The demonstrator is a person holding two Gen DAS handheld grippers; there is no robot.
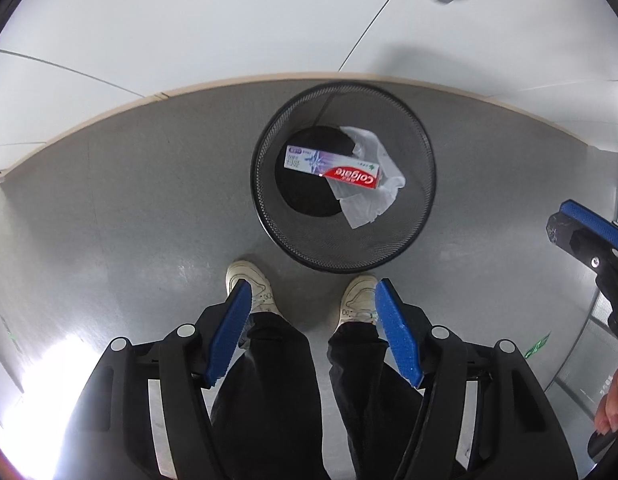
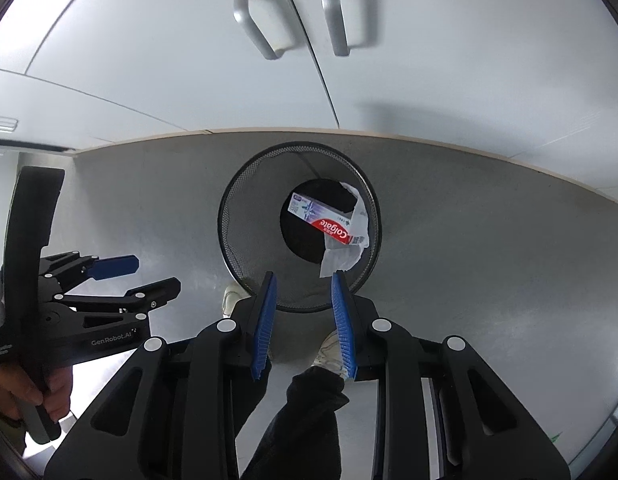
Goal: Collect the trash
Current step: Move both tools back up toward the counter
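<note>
A black mesh waste bin (image 1: 413, 236) stands on the grey floor by white cabinets; it also shows in the right wrist view (image 2: 245, 248). Inside lie a Colgate toothpaste box (image 1: 333, 166) (image 2: 325, 220) and crumpled white paper (image 1: 369, 204) (image 2: 341, 258). My left gripper (image 1: 313, 292) is open and empty, held above the floor just in front of the bin. My right gripper (image 2: 305, 278) is open and empty, its tips over the bin's near rim. The left gripper also shows in the right wrist view (image 2: 149, 276), and the right gripper shows at the left wrist view's right edge (image 1: 581, 224).
White cabinet doors with grey handles (image 2: 261, 28) rise behind the bin above a beige baseboard (image 2: 149, 140). The person's pale shoes (image 1: 249, 284) and dark trousers (image 1: 277, 380) are right below the grippers. Something green (image 1: 537, 344) lies on the floor at right.
</note>
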